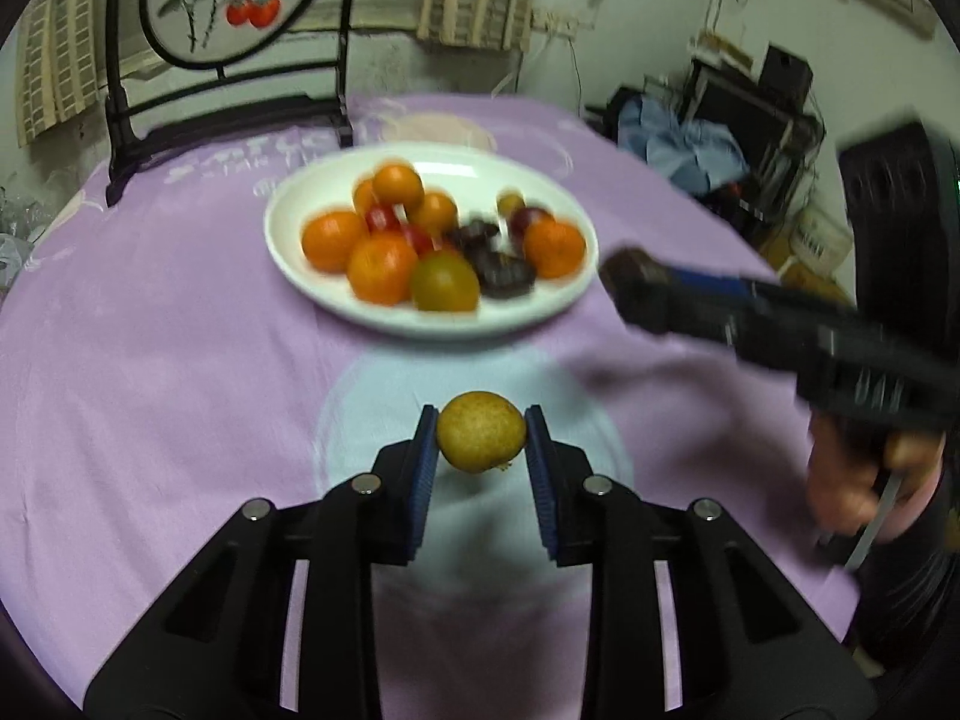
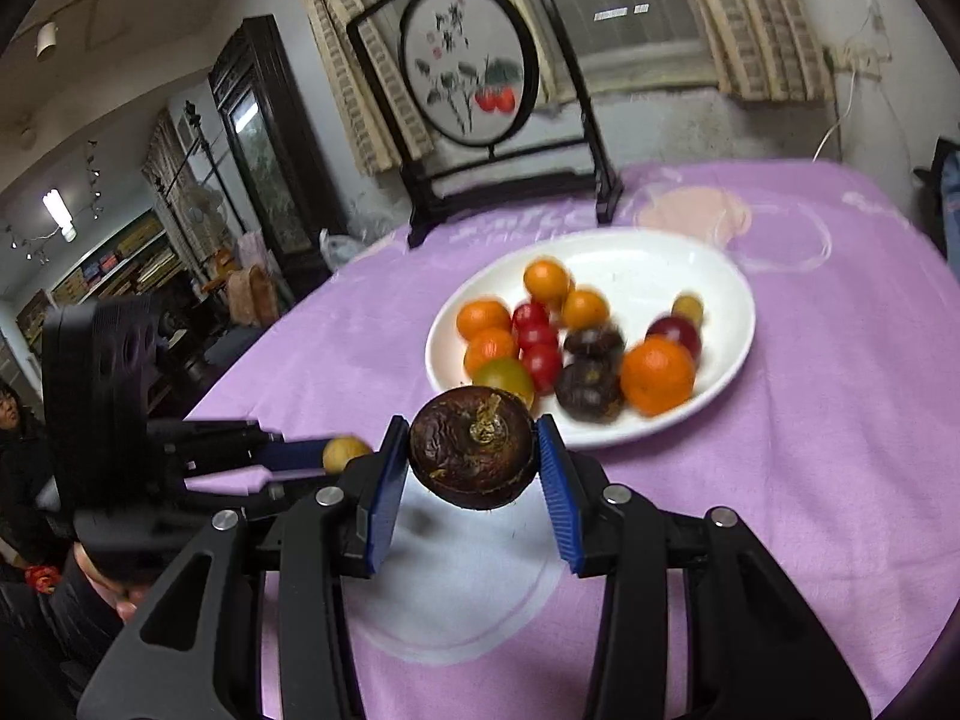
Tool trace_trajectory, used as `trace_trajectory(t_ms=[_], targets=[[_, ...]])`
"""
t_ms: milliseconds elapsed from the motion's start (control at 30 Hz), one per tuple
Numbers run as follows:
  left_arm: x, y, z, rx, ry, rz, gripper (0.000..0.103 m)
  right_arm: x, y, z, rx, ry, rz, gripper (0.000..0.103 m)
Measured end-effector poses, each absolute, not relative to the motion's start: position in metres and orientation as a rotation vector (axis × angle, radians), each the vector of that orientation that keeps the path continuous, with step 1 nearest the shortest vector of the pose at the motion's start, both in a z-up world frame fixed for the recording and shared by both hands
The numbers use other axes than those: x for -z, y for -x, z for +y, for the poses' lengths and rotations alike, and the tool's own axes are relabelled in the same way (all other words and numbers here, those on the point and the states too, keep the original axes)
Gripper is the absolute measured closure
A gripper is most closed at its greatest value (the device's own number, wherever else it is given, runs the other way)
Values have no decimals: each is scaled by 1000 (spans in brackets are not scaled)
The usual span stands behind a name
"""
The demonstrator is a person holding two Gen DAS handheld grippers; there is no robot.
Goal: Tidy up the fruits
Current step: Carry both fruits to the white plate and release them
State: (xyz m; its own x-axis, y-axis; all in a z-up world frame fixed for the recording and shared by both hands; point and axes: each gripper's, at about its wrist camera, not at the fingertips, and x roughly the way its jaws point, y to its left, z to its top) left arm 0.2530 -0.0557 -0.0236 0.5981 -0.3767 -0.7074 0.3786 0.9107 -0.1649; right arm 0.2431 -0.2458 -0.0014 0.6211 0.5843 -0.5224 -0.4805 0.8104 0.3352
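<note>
Left wrist view: left tongs point(image 1: 481, 438) pinching a longan point(image 1: 480, 431), right tongs point(image 2: 474, 456) pinching a mangosteen point(image 2: 472, 447); carry both level to the plate point(image 1: 336, 294) and set each beside its kind.

A surface point(image 1: 150, 330) is covered in matt lilac cloth. Fruit is seen on a glossy white plate point(image 1: 558, 192). A small yellow fruit point(image 1: 480, 432) with dull, finely speckled skin is gripped by ribbed blue pads point(image 1: 423, 468); a dark, wrinkled, leathery fruit point(image 2: 471, 456) is shown alongside. Matt black plastic and bright metal bolts point(image 1: 597, 484) are noted.
</note>
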Motion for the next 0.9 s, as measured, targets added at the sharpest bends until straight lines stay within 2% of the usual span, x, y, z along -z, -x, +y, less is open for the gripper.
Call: trace_trajectory(t_ms=[233, 533, 900], targets=[[-20, -302, -58, 394, -16, 749, 74, -20, -274, -241, -487, -159, 616, 60], [-41, -376, -67, 306, 2, 732, 74, -31, -331, -239, -383, -144, 596, 60], [-4, -444, -68, 216, 15, 832, 74, 5, -378, -233, -370, -156, 714, 60]])
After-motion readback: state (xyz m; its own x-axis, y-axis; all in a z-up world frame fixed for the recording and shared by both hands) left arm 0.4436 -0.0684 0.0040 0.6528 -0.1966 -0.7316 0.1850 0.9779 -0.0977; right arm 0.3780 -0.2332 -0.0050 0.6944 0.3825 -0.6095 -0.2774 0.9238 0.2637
